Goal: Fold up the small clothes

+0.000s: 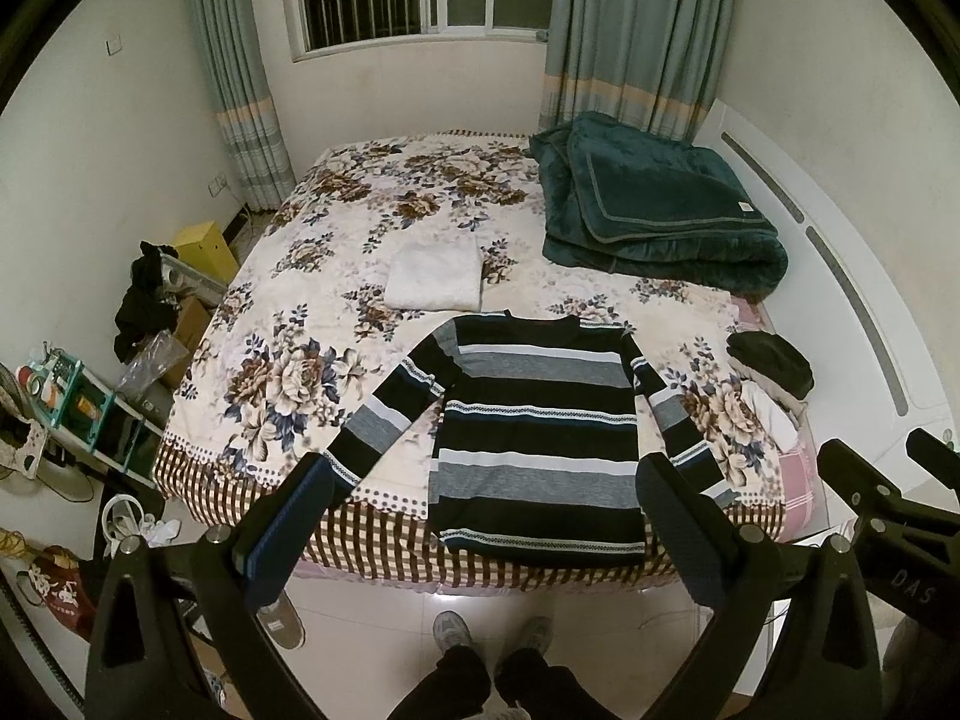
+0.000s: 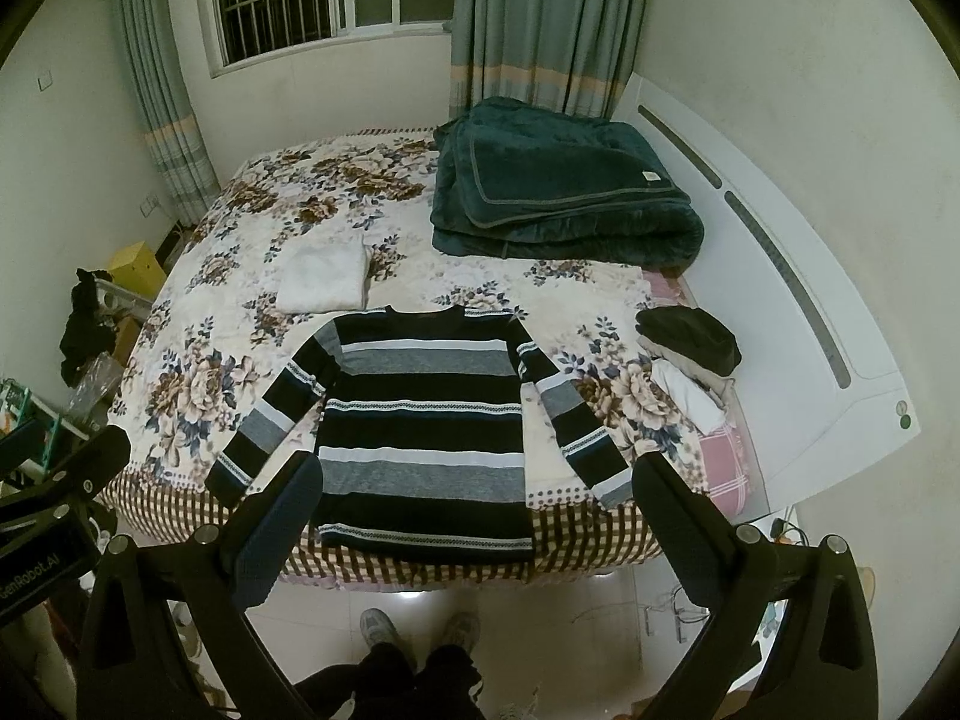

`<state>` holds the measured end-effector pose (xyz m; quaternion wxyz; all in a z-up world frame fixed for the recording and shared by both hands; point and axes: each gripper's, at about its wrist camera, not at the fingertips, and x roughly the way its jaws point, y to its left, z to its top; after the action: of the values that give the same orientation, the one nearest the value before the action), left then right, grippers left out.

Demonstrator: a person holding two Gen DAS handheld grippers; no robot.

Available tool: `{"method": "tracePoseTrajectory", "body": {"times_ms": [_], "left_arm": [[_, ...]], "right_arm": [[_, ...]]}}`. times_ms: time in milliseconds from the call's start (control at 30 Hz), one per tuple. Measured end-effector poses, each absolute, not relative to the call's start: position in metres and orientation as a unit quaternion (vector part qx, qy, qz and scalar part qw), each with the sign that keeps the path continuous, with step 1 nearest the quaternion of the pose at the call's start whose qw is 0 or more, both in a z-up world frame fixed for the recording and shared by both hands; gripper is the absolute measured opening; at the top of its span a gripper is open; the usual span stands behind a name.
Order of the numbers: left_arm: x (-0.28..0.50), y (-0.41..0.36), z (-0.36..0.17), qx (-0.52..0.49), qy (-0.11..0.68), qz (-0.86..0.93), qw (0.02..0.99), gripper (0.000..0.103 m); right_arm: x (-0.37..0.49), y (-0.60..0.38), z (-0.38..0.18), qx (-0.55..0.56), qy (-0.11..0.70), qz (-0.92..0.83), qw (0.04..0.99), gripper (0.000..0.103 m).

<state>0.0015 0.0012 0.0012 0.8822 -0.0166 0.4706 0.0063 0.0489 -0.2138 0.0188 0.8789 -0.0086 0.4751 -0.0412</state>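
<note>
sweater [image 1: 534, 432]: flat on the bed [image 1: 312, 276], ahead between the left gripper [image 1: 486, 516] jaws, hem at the near edge
folded towel [image 1: 435, 279]: beyond the sweater's collar
folded blanket [image 1: 654, 204]: far right, behind
clothes pile [image 2: 690, 354]: right of the sweater
right gripper [image 2: 477, 510]: sweater hem between its jaws

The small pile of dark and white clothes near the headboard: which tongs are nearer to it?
Right. The right tongs hang open above the bed's foot, on the side of the clothes pile. The left tongs, also open, are farther from it, beyond the striped sweater.
</note>
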Motion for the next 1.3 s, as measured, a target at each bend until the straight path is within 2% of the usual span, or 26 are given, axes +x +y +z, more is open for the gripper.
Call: {"method": "tracePoseTrajectory", "body": {"times_ms": [1300], "left_arm": [[0.0029, 0.0063, 0.0053, -0.019, 0.467, 0.005, 0.884, 0.103]], "right_arm": [[0.0475, -0.2092, 0.0184, -0.010, 0.472, -0.042, 0.881, 0.103]]}}
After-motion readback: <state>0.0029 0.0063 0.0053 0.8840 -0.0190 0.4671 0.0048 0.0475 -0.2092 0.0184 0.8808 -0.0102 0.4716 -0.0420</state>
